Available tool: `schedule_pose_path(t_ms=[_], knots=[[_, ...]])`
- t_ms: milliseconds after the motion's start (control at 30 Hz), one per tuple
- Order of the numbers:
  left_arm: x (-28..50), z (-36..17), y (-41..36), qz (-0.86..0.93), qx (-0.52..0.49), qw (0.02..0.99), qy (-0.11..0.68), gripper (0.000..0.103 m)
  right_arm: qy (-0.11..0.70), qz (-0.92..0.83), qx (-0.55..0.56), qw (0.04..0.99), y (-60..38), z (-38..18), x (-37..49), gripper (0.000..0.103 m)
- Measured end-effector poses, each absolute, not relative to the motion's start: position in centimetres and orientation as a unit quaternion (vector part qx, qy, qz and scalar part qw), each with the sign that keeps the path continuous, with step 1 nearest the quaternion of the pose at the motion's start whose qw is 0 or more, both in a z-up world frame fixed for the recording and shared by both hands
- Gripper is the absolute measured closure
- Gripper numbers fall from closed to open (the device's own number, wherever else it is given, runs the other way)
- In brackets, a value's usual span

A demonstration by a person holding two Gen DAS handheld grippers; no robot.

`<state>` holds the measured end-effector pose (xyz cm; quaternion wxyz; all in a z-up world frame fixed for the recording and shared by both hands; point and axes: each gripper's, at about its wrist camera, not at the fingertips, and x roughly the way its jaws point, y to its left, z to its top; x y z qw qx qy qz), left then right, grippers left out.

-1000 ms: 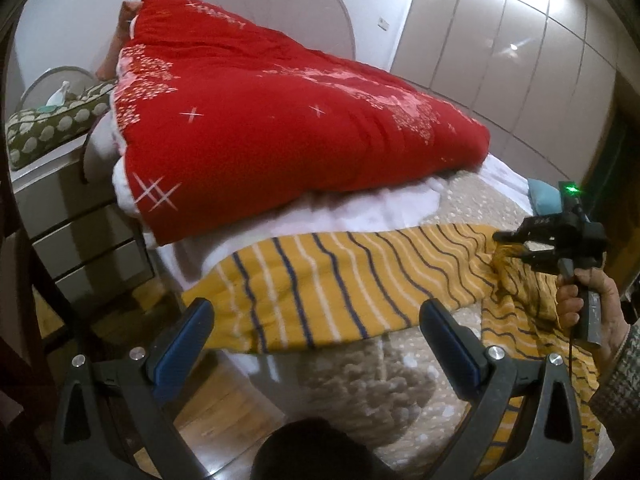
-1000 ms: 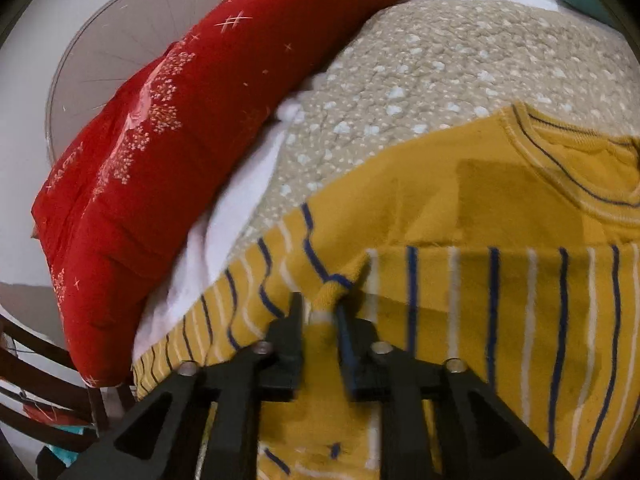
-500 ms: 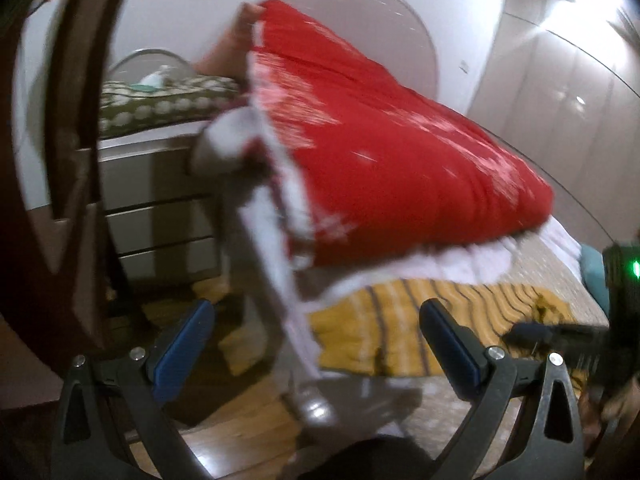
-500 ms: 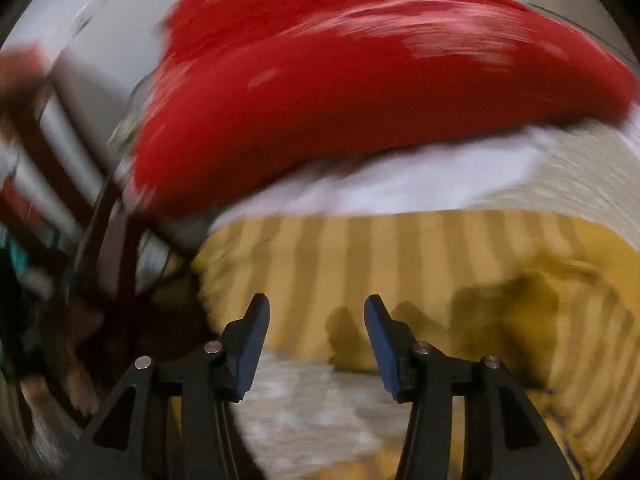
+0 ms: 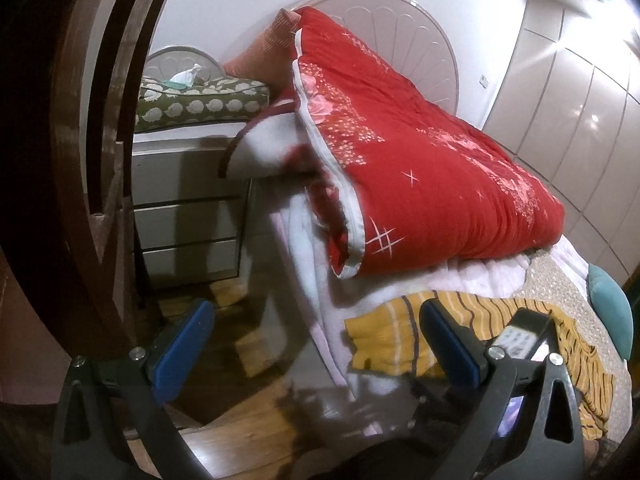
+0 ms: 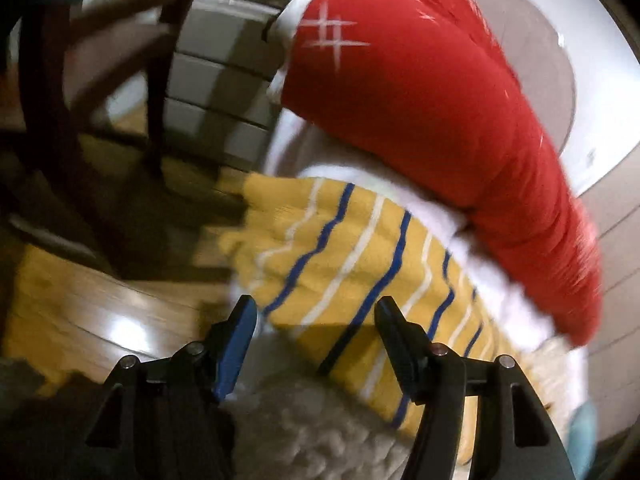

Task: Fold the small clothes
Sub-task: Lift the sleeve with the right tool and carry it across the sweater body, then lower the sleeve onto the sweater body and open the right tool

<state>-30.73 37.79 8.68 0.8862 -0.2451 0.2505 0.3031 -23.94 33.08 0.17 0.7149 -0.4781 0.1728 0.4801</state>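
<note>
A yellow sweater with blue and white stripes (image 5: 388, 330) lies on the bed near its side edge, below the red quilt. It also shows in the right wrist view (image 6: 360, 264), with one striped sleeve reaching toward the bed edge. My left gripper (image 5: 316, 340) is open and empty, held off the bed side over the floor. My right gripper (image 6: 314, 328) is open and empty, just above the striped sleeve. The right gripper's body (image 5: 524, 340) shows over the sweater in the left wrist view.
A big red quilt (image 5: 420, 168) is piled on the bed behind the sweater. A beige dotted blanket (image 6: 320, 428) covers the bed. A grey drawer unit (image 5: 188, 208) stands left of the bed. A dark wooden chair (image 5: 60, 160) is close on the left, over wood floor (image 5: 248, 432).
My right gripper has let go of the sweater, opened and swung left to the sleeve at the bed edge. My left gripper has pulled back and to the left, off the bed.
</note>
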Motion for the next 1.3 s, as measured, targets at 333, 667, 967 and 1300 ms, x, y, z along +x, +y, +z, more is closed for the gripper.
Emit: schedule_pose_path(t_ms=[333,667,967,1300], knots=[[-29.7,10.2,35.3,0.273,-0.234,0.901,0.244,0.001,0.277,0.513,-0.19,0.79,26.2,11.5,-16.1,0.091],[-24.9,10.8,28.7,0.188,-0.207,0.921,0.271,0.001,0.372,0.271,0.168,0.872,-6.2,12.1,-0.3,0.091],[-19.1,10.5,20.7,0.098,-0.164,0.93,0.315,0.001,0.444,0.108,0.246,0.855,-23.5,3.7,-1.5,0.089],[-15.6,10.0,12.9,0.025,-0.106,0.932,0.345,0.001,0.408,0.112,0.181,0.888,-26.0,6.3,-1.8,0.06]])
